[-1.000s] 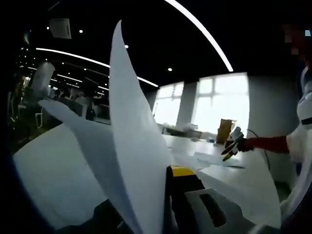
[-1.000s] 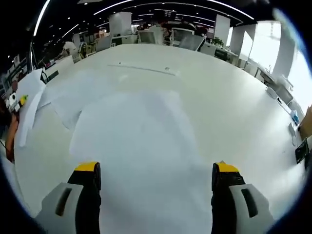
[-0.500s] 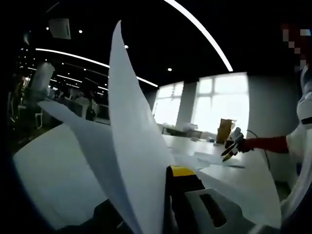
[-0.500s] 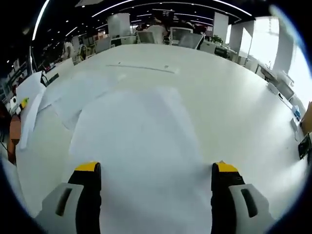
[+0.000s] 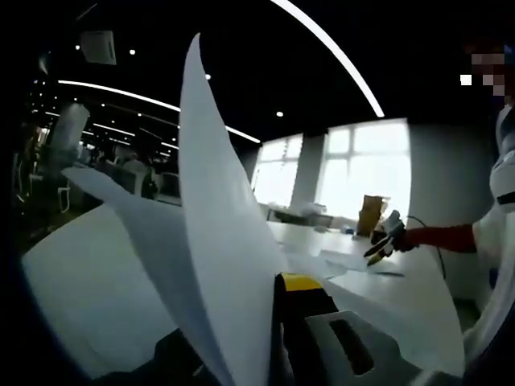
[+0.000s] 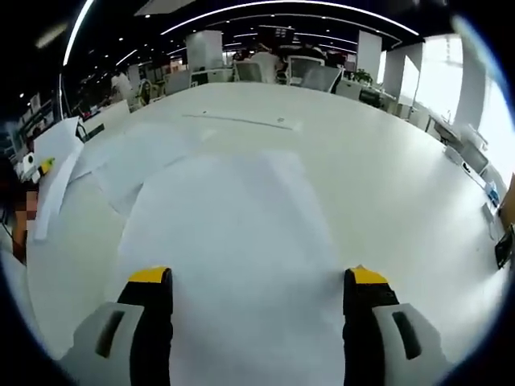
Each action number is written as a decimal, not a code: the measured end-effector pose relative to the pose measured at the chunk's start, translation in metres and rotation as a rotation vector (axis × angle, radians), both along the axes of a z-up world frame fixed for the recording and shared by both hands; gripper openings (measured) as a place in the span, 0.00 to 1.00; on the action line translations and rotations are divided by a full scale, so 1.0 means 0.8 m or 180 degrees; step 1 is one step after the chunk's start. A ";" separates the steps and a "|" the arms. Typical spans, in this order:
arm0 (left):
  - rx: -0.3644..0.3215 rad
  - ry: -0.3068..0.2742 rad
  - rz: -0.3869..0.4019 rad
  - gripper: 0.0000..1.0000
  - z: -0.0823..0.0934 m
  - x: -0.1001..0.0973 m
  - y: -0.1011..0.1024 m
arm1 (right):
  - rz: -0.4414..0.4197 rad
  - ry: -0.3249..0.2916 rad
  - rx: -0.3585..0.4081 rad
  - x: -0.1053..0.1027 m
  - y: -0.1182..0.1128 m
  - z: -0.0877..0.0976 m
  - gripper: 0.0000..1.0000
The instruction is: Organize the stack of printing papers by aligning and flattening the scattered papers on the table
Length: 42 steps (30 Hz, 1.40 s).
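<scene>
Blocking left gripper (image 5: 278, 322), lifted sheets (image 5: 213, 241), white table (image 6: 378, 177)

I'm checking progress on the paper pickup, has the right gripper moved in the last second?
Yes, slightly. In the left gripper view the right gripper has edged up and to the right against the brown box by the window.

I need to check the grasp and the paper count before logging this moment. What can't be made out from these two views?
- Left hand-held gripper, left gripper view: the raised sheets cover one jaw, so how many sheets it pinches is unclear.
- Table behind those sheets: hidden.
- Flat sheet, right gripper view: its near edge is cut off below the open right hand-held gripper; single or stacked is unreadable.
- Far sheets: edges too faint to count.
</scene>
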<state>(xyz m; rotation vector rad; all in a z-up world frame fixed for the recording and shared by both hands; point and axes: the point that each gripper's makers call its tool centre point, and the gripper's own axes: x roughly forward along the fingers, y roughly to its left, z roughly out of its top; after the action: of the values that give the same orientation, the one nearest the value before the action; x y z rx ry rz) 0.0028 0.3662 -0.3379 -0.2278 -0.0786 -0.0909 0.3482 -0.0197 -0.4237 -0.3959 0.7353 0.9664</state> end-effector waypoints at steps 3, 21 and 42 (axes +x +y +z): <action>-0.0003 -0.0004 -0.0007 0.07 0.000 0.000 -0.001 | 0.0000 -0.0002 0.0000 -0.002 -0.001 0.001 0.82; 0.0019 -0.0002 -0.0028 0.07 0.000 0.001 -0.004 | 0.0090 -0.0046 -0.0020 -0.002 0.001 0.004 0.69; 0.0034 0.0007 -0.0013 0.07 -0.001 0.002 -0.005 | 0.0245 -0.0068 -0.0021 -0.023 0.001 0.004 0.63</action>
<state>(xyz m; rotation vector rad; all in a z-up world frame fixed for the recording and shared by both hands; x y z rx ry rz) 0.0044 0.3623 -0.3384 -0.2175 -0.0754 -0.0949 0.3296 -0.0188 -0.4204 -0.4423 0.7081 1.0309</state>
